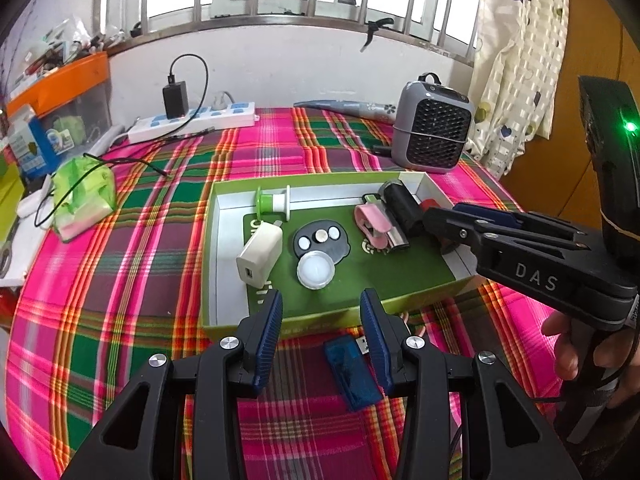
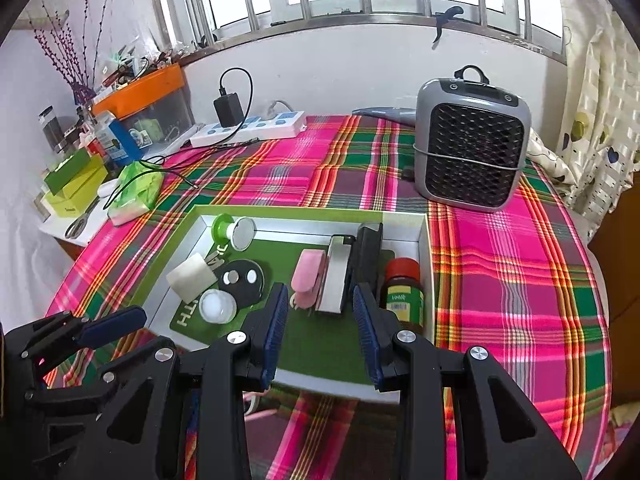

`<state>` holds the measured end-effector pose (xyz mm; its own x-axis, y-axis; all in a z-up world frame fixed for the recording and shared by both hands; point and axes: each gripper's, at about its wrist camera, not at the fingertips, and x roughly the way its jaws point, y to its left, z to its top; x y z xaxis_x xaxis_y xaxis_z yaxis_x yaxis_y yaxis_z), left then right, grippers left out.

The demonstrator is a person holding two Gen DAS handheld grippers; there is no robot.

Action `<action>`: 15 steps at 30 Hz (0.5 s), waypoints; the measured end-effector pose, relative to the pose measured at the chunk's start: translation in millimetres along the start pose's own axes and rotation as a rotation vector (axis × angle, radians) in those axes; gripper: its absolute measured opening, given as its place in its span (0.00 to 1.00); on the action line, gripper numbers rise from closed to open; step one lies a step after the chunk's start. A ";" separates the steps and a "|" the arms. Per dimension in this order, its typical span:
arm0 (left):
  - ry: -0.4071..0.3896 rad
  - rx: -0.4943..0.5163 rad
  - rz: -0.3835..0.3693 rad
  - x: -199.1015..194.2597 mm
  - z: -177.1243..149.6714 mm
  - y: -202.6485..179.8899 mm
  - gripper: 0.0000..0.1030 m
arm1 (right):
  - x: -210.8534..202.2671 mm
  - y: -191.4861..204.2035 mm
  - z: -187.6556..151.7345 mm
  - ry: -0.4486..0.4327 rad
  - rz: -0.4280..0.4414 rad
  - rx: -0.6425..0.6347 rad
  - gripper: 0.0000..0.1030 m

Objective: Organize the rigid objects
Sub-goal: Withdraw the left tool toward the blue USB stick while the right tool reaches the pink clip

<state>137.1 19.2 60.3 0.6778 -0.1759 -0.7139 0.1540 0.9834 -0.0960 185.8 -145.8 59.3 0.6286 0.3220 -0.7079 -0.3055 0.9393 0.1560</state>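
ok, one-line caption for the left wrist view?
Left gripper open above a blue USB stick lying outside the green tray of sorted small items.
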 end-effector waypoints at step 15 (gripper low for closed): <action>0.026 -0.086 0.000 -10.1 -31.7 25.9 0.38 | -22.8 9.1 -40.3 0.003 0.033 0.033 0.35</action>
<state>111.4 47.8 43.0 0.6590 -0.1756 -0.7313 0.0905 0.9838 -0.1547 139.9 -149.3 49.1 0.6161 0.3527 -0.7043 -0.3026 0.9315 0.2017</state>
